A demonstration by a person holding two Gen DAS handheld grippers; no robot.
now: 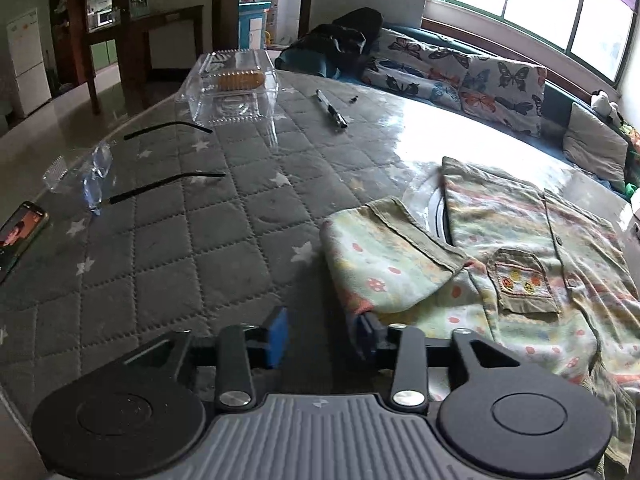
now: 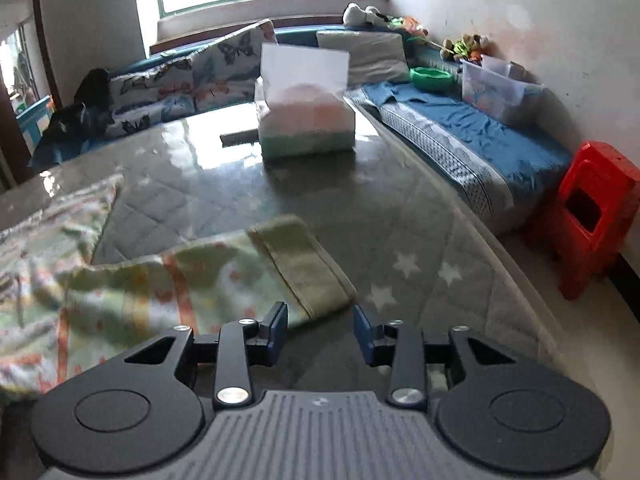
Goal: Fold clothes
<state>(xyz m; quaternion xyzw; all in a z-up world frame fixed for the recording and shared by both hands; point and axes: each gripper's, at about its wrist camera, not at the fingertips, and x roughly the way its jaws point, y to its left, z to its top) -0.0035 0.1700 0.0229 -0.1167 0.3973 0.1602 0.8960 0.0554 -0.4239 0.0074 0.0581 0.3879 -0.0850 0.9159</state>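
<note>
Soft mushroom-print shirt, quilted table

No text, label, brand, number or sign can be read in either view. The phone, far left of the left tongs, shows a lit screen, but nothing on it is legible. A small pale mark sits on the grey ribbed housing just behind each pair of tongs; it is too small to read. The white box, ahead of the right tongs, bears no legible print.
</note>
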